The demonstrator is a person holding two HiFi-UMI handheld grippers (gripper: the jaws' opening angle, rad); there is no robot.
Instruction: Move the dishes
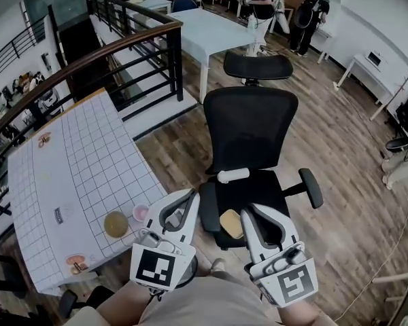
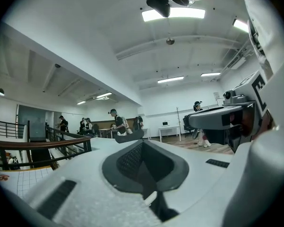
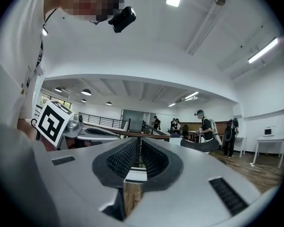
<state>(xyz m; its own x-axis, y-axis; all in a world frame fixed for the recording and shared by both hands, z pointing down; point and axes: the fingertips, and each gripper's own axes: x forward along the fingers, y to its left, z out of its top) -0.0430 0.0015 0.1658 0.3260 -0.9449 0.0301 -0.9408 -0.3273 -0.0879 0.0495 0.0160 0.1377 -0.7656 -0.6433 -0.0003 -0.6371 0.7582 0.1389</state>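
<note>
No dish is being carried yet: the left gripper [image 1: 189, 197] and right gripper [image 1: 250, 212] are being held with fingers shut and empty, while the bowl [image 1: 115, 224] and cup [image 1: 141, 212] are sitting on the desk [image 1: 75, 175].

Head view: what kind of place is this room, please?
Probably an open-plan office or lab on an upper level: a black office chair, a white desk farther back, and a railing along an open edge.
</note>
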